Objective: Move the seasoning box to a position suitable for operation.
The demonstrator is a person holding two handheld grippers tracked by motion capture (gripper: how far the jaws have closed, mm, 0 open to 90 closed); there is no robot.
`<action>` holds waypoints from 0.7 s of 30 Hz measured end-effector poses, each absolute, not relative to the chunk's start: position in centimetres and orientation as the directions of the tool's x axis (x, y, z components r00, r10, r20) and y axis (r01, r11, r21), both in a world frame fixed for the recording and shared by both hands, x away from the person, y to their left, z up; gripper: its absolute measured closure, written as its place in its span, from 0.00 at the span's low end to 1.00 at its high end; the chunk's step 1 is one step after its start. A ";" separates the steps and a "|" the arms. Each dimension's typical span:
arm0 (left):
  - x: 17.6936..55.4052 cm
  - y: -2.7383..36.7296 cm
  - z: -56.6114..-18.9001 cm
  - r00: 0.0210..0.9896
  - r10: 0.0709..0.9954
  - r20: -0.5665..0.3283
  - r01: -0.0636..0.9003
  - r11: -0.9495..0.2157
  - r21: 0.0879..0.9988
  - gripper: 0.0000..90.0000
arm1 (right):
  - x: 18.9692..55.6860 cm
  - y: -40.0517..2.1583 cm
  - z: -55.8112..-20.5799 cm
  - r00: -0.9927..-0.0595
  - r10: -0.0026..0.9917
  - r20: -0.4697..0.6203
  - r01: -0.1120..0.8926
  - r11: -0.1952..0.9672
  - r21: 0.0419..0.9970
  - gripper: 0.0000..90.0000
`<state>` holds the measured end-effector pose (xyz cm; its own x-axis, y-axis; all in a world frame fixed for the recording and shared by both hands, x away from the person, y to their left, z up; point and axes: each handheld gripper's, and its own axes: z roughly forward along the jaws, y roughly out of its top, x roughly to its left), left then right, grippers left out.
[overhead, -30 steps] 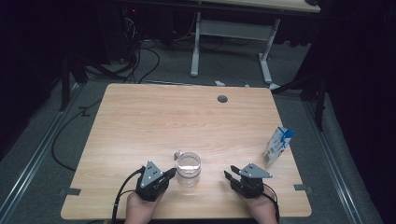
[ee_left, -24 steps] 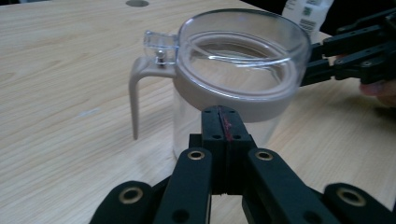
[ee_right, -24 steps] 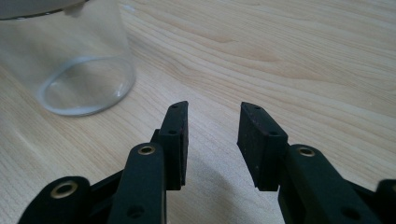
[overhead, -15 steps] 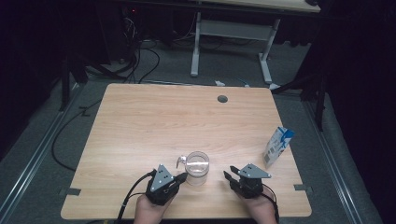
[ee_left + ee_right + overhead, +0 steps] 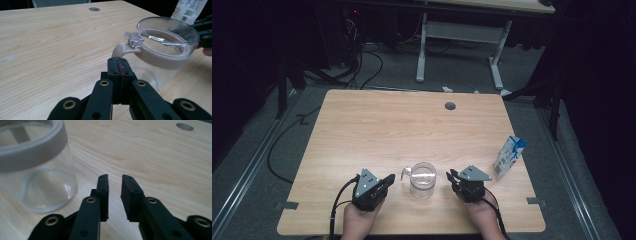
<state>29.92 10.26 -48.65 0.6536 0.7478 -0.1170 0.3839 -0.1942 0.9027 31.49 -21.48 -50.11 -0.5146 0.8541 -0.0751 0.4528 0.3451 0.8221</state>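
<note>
A clear glass jug (image 5: 422, 179) with a grey band, a see-through lid and a grey handle (image 5: 122, 50) stands near the table's front edge between my two grippers. My left gripper (image 5: 389, 178) is just left of it. Its jaws are shut on nothing, and in the left gripper view the left gripper (image 5: 119, 60) points at the handle from a short way off. To the jug's right is my right gripper (image 5: 452, 176). Its jaws have just been closing. In the right gripper view the right gripper (image 5: 115, 177) shows a narrow gap holding nothing, with the jug (image 5: 37, 170) off to its left.
A blue and white carton (image 5: 509, 156) stands upright near the right edge of the wooden table (image 5: 377, 130). A round cable hole (image 5: 450, 106) sits at the far side. Beyond the table are cables and desk legs on a dark floor.
The jug has shifted slightly to the right. My left gripper went right toward it, then drew back to the left. My right gripper edged a little toward the jug.
</note>
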 end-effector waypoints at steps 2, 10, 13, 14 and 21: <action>30.4 10.1 -48.4 0.650 0.751 -0.117 0.385 -0.193 0.903 1.00 | 32.0 -20.9 -49.7 -0.521 0.850 -0.082 0.438 0.348 0.829 0.90; 31.1 9.7 -47.6 0.641 0.757 -0.124 0.387 -0.179 0.904 1.00 | 32.3 -20.2 -49.4 -0.551 0.833 -0.057 0.411 0.330 0.850 1.00; 31.8 9.1 -47.0 0.634 0.763 -0.128 0.384 -0.167 0.908 1.00 | 31.8 -20.1 -49.8 -0.559 0.826 -0.071 0.409 0.349 0.843 1.00; 31.9 8.9 -46.8 0.633 0.764 -0.126 0.382 -0.166 0.909 1.00 | 31.7 -20.2 -49.9 -0.559 0.826 -0.072 0.410 0.350 0.842 1.00; 32.2 7.3 -46.1 0.642 0.758 -0.110 0.363 -0.174 0.915 1.00 | 31.2 -20.4 -49.9 -0.575 0.815 -0.073 0.406 0.361 0.840 1.00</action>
